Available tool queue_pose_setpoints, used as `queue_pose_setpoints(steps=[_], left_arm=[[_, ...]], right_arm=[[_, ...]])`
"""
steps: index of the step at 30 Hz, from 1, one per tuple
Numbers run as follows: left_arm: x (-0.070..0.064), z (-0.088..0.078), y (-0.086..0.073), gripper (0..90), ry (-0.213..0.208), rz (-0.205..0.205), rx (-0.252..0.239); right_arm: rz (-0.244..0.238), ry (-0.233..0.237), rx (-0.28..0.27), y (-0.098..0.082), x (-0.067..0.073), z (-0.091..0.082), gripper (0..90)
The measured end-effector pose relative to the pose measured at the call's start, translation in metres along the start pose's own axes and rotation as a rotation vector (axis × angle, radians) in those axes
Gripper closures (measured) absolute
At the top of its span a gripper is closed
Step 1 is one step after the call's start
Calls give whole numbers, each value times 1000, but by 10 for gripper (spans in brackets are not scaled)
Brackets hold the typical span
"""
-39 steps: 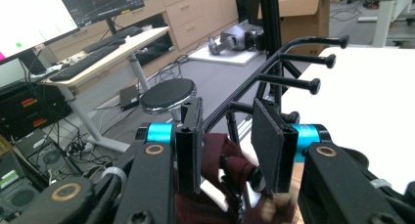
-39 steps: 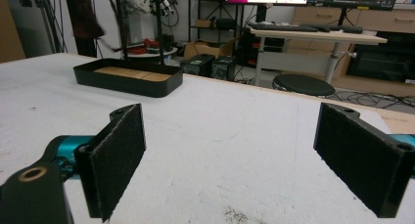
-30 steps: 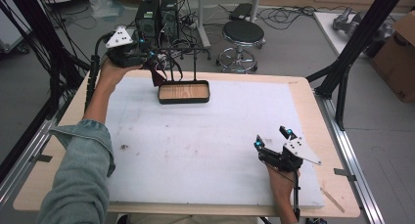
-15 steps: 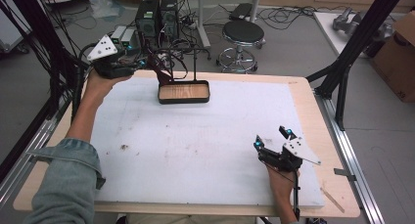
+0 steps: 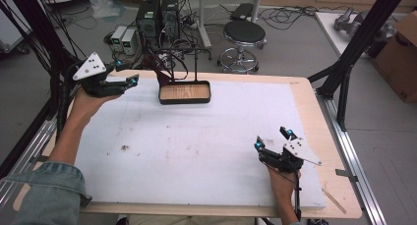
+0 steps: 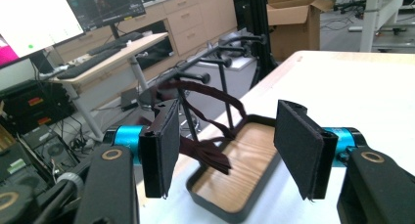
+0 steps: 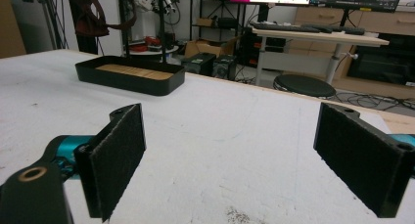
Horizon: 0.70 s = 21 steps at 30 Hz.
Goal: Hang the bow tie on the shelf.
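At the far left corner of the table, the left gripper [image 5: 129, 80] had pulled back from the rack [image 5: 183, 63] with nothing between its pads.

A second before, that gripper was right at the dark straps [image 6: 208, 136] on the rack; now it hung well to the left, and its jaws had just been opening, released and empty. The straps stayed draped over a rack arm, trailing toward the wooden-bottomed tray [image 5: 185, 93] below. That suggested the hanging step was done. The right gripper [image 5: 272, 139] had kept still near the table's [image 5: 206, 151] right edge, jaws wide apart, holding nothing.
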<state>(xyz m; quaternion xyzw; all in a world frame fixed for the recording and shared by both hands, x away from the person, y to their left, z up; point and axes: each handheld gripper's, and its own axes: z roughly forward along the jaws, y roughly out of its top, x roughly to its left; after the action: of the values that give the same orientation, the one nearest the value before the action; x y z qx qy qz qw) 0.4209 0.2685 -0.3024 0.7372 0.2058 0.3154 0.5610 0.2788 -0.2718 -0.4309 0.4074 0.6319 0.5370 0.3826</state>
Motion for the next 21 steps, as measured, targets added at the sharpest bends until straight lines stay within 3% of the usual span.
queue_pose_setpoints(steps=[3,12,21], left_arm=[[-6,-7,-5,414,5,3,14],[-22,-34,-27,347,20,-43,35],[-29,-70,-46,321,70,-57,43]], right_arm=[[-1,0,1,0,0,0,110],[-6,-1,2,0,0,0,110],[-13,-4,8,0,1,0,110]])
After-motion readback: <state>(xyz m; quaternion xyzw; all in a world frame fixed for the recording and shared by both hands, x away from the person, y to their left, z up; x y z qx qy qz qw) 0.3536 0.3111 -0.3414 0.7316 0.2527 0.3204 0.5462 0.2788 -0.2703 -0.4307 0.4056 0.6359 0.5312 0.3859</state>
